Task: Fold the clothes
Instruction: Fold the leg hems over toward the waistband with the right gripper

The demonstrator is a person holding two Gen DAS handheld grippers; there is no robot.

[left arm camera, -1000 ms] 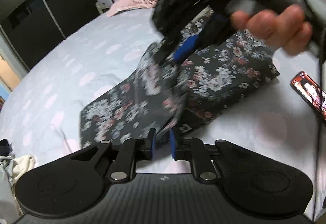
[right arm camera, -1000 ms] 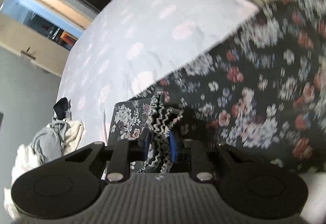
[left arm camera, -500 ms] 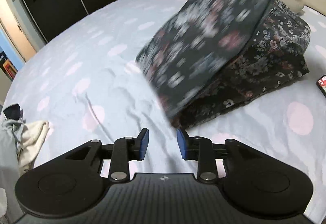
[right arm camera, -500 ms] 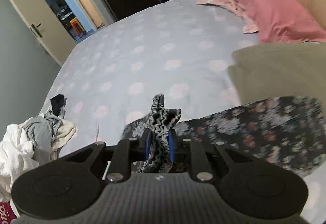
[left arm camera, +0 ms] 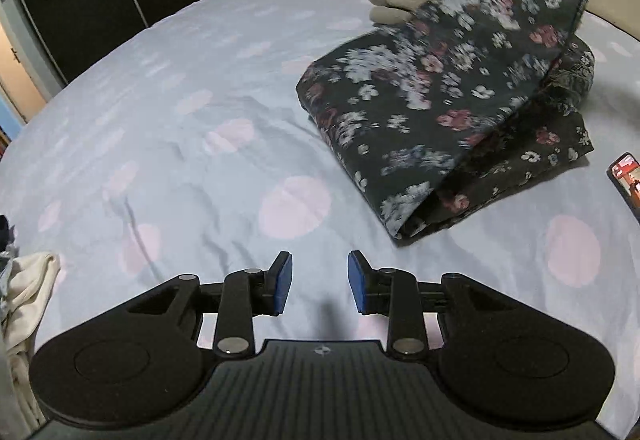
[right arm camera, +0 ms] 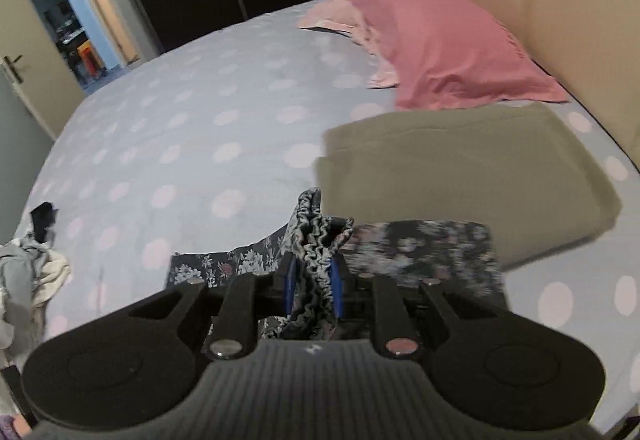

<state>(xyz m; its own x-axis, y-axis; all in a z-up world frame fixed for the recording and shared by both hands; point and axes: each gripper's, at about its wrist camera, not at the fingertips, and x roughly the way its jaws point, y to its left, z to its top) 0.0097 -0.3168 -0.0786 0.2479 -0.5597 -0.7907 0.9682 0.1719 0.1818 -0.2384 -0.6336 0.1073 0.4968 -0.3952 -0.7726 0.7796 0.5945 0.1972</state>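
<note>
On the right half of the bed (left arm camera: 192, 128), the floral garment (left arm camera: 452, 108) lies partly folded, its lower layers flat on the dotted sheet and its top layer raised toward the far right. The right gripper (right arm camera: 314, 288) is pinching the bunched, gathered edge of that garment between its blue pads (the cloth fills the gap, crumpled and standing upright), which is why the top layer hangs in a slope instead of lying flat: judging by the task, it is being carried over to make the next fold. The left gripper (left arm camera: 319, 286) hovers low over bare sheet at the near edge, jaws spread with nothing between them, apparently leaving the cloth to the other hand. The garment's long axis runs from near-centre to far-right, its folded corner pointing toward the near side. A folded olive cloth (right arm camera: 460, 176) sits just beyond it, near the pink pillow (right arm camera: 436, 40).
</note>
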